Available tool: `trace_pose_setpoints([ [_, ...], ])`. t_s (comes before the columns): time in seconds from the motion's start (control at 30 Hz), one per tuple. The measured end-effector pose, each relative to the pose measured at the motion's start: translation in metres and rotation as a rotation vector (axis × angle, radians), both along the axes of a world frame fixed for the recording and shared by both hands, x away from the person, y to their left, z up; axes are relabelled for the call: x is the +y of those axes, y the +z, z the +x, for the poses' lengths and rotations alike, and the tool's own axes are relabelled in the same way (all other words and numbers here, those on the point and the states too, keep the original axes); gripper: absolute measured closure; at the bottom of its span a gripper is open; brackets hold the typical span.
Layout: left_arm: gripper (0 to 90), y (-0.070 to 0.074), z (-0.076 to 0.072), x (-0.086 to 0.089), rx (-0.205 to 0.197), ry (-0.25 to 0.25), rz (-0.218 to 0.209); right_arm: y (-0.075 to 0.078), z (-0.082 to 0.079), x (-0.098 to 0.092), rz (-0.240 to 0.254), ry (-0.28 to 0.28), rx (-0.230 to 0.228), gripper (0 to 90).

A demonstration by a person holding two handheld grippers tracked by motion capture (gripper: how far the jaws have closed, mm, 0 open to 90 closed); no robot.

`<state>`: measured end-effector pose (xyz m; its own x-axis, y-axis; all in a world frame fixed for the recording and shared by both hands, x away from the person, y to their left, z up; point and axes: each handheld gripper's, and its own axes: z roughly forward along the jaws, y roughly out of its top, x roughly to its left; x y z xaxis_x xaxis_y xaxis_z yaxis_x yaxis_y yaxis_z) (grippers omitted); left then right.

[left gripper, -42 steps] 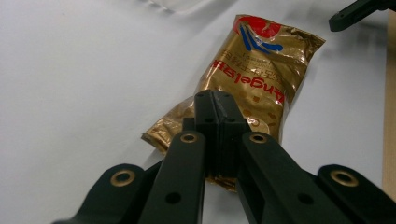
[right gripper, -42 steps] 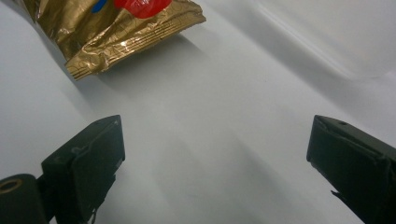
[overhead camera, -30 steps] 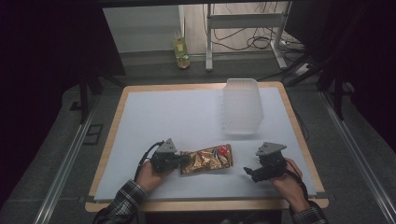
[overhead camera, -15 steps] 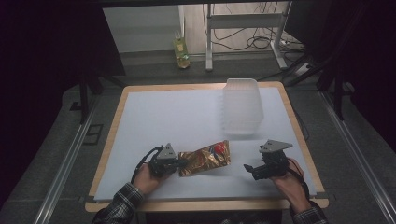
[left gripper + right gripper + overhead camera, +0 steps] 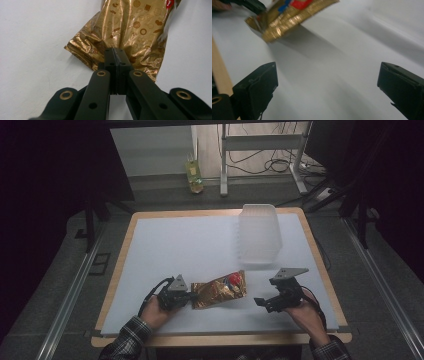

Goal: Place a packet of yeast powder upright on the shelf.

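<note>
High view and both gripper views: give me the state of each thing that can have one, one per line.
Left tongs: shut on the gold snack bag's crimped end.
Right tongs: open, nothing between the jaws, over bare white table.
Gold snack bag: sealed as far as can be seen, crinkled, its far end raised off the table.
Clear plastic container: at the table's far side, apart from both tongs; which way up, cannot tell.

left tongs (image 5: 115, 56): clamped shut | right tongs (image 5: 325, 82): jaws wide apart

Dim room with the white worktop (image 5: 200, 245) lit from above, right gripper view motion-blurred, gold packet (image 5: 130, 32) glaring.
</note>
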<state>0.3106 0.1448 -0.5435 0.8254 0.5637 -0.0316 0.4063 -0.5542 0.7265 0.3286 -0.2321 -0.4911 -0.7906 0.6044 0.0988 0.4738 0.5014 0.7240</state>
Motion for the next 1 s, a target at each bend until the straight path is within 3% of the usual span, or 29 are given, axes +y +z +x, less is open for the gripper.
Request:
trace_pose_setpoints([
  [0.03, 89.9, 0.0, 0.0, 0.0, 0.001, 0.0, 0.0, 0.0, 0.001, 0.002, 0.012, -0.003, 0.016, 3.4],
  [0.07, 89.9, 0.0, 0.0, 0.0, 0.001, 0.001, -0.002, 0.0, 0.004, 0.008, 0.037, 0.001, 0.064, 3.4],
  [0.2, 89.9, 0.0, 0.0, 0.0, 0.003, -0.002, 0.001, 0.001, 0.007, 0.018, 0.02, 0.015, 0.081, 3.4],
  [0.3, 89.9, 0.0, 0.0, 0.0, 0.004, -0.002, 0.001, 0.004, 0.011, 0.026, 0.031, 0.016, 0.127, 3.4],
  [0.33, 89.9, 0.0, 0.0, 0.0, 0.003, -0.002, 0.001, 0.004, 0.014, 0.031, 0.035, 0.015, 0.163, 3.4],
  [0.5, 89.9, 0.0, 0.0, 0.0, 0.001, -0.002, 0.003, 0.005, 0.021, 0.041, 0.061, 0.022, 0.224, 4.5],
  [0.73, 89.9, 0.0, 0.0, 0.0, -0.001, -0.002, 0.005, 0.002, 0.031, 0.06, 0.076, 0.019, 0.298, 16.5],
  [0.8, 89.9, 0.0, 0.0, 0.0, -0.001, -0.002, 0.005, 0.001, 0.035, 0.064, 0.093, 0.016, 0.329, 20.0],
  [0.83, 89.8, 0.0, 0.0, 0.0, 0.001, -0.002, 0.003, -0.001, 0.038, 0.069, 0.114, 0.017, 0.365, 24.4],
  [1.0, 89.9, 0.0, 0.0, 0.0, 0.003, -0.002, 0.0, -0.006, 0.043, 0.078, 0.146, 0.044, 0.421, 35.9],
])
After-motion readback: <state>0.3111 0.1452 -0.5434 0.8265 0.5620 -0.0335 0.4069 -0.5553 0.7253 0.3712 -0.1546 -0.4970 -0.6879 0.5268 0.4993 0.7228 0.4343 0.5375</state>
